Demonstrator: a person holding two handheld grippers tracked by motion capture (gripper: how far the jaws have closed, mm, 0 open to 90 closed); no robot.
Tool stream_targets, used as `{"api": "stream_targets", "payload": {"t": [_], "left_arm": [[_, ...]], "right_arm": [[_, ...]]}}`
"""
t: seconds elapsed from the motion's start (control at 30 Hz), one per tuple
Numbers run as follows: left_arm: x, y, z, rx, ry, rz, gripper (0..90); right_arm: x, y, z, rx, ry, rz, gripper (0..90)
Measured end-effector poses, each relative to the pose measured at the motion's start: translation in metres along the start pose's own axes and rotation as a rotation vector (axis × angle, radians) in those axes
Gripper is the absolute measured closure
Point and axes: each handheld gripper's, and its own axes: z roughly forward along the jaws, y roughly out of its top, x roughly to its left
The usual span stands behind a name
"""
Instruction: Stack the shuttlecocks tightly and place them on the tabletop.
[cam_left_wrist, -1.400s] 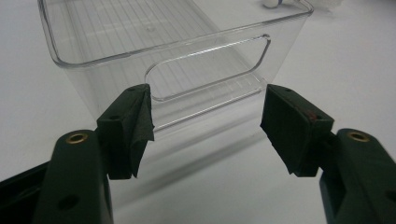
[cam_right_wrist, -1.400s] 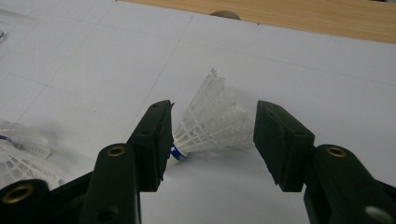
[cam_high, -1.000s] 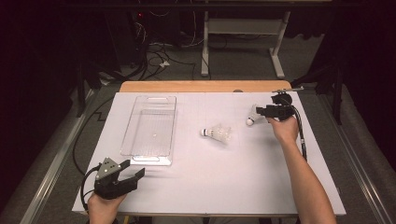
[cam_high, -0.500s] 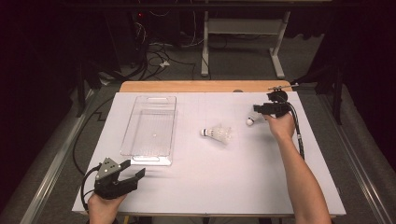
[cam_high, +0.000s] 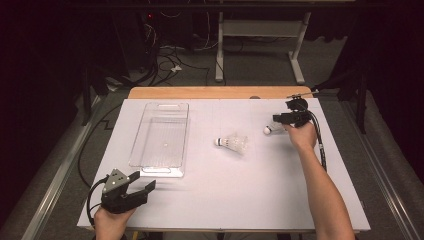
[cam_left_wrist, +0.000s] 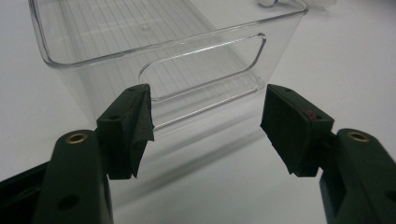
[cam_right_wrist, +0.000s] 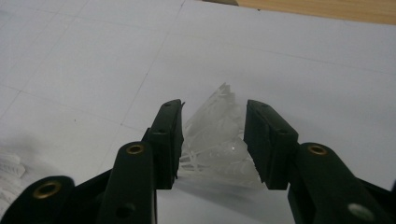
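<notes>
Right gripper view: unlabelled white shuttlecock (cam_right_wrist: 215, 140) between closing fingers (cam_right_wrist: 167, 140).

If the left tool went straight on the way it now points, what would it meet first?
Probably the near end wall of the clear plastic bin, around its handle cut-out. The left tool stands open and faces it over bare white table; the gap's depth is unclear.

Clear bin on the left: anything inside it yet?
The clear bin holds nothing; the white table shows through its floor. Both shuttlecocks lie outside: one mid-table, one between the right gripper jaws.
</notes>
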Motion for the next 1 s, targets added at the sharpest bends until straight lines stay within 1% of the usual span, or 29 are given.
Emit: {"api": "stream_targets", "payload": {"t": [0.07,0.13,0.2,0.23,0.3,0.4,0.47,0.6,0.73,0.77,0.93,1.0], "left_arm": [[0.000,0.000,0.000,-0.001,0.001,-0.001,34.6],[0.000,0.000,0.000,-0.002,0.002,-0.001,34.6],[0.000,0.000,0.000,-0.002,0.004,-0.001,34.6],[0.000,0.000,0.000,-0.003,0.005,-0.001,34.6],[0.000,0.000,0.000,-0.004,0.005,-0.002,34.6],[0.000,0.000,0.000,-0.003,0.004,0.000,34.6],[0.000,0.000,0.000,-0.001,0.004,0.001,34.6],[-0.001,0.000,0.000,0.002,0.003,0.003,34.6],[-0.001,0.000,0.000,0.002,0.003,0.008,34.6],[-0.001,0.000,0.000,0.002,0.001,0.008,34.6],[-0.001,0.000,0.000,0.001,0.001,0.007,34.5],[-0.001,0.000,0.000,0.001,0.002,0.007,34.5]], "right_arm": [[0.001,-0.001,-0.001,0.006,0.005,-0.004,60.5],[0.002,-0.001,-0.001,0.022,-0.003,-0.029,63.1],[0.003,-0.001,-0.001,0.031,-0.003,-0.035,64.5],[0.003,-0.002,-0.002,0.039,0.009,-0.035,66.8],[0.003,-0.002,-0.002,0.038,0.015,-0.034,67.8],[0.002,-0.004,-0.006,0.039,0.040,-0.032,72.0],[0.002,-0.004,-0.006,0.040,0.046,-0.034,73.3],[0.002,-0.007,-0.010,0.048,0.072,-0.033,78.6],[0.004,-0.008,-0.012,0.055,0.083,-0.042,80.6],[0.004,-0.009,-0.013,0.058,0.089,-0.050,82.4],[0.004,-0.012,-0.013,0.069,0.095,-0.050,84.8],[0.004,-0.013,-0.014,0.073,0.105,-0.040,85.9]]}}
